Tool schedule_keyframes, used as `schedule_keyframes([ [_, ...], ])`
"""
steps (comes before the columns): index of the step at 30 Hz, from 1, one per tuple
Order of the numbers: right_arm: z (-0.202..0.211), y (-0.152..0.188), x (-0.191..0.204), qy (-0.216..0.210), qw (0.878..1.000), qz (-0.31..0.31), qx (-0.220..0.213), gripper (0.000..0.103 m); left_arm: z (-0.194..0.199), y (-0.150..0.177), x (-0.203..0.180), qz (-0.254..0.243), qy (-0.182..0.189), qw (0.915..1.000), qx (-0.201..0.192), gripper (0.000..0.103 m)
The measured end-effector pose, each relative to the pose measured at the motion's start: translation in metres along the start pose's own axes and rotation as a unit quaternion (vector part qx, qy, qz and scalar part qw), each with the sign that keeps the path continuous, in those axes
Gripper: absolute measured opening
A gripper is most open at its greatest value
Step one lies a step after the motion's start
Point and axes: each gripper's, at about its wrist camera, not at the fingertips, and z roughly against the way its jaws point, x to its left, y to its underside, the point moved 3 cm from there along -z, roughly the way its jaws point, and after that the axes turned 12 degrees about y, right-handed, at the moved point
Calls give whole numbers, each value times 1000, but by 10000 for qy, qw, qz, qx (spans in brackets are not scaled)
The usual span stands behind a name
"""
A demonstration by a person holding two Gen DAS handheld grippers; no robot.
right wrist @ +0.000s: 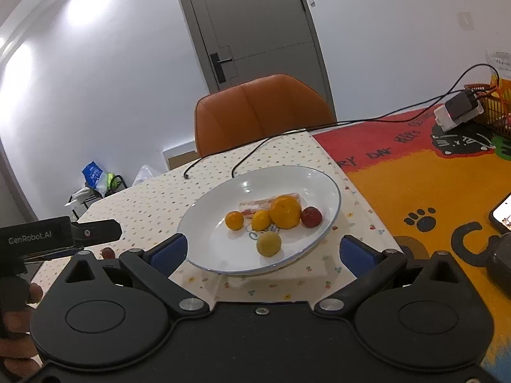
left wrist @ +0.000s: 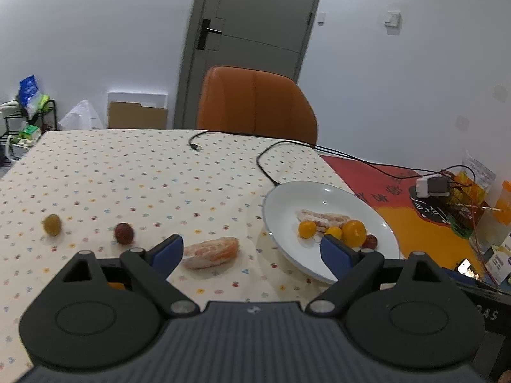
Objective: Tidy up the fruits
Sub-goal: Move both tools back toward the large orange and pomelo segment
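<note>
In the left wrist view my left gripper is open just above the dotted tablecloth. A peeled orange piece lies between its blue fingers, closer to the left finger. Further left lie a dark red fruit and a yellow-green fruit. The white plate to the right holds several small oranges, a red fruit and a peeled piece. In the right wrist view my right gripper hangs open and empty over the near rim of the plate. A yellow-green fruit lies nearest it.
An orange chair stands behind the table. Black cables run across the cloth to a charger by a basket. A colourful mat with a phone covers the right side. A hand holds the left tool's housing.
</note>
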Motion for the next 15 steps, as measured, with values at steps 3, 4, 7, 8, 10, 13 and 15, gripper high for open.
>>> schedule_keyframes([
  [3,7,-2,3,-35,9999,43,-87,103,10,-2,2,-84,-89,9999,-17,92],
  [4,9,-2,5,-46,9999,56,-115,103,13,-2,3,-110,-108,9999,-39,92],
  [7,13,-3,9,-78,9998,123,-125,103,24,-2,6,-119,-187,9997,-115,92],
  [8,13,-3,11,-88,9998,149,-116,103,27,-2,9,-103,-210,9997,-120,92],
  [10,15,-3,15,-133,9997,208,-91,103,32,-2,13,-39,-283,9995,-108,92],
  [13,18,-3,23,-202,9993,303,-83,103,41,-2,19,-14,-346,9993,-137,92],
  [15,21,-3,27,-236,9991,347,-93,103,47,-1,23,-29,-410,9990,-158,92],
])
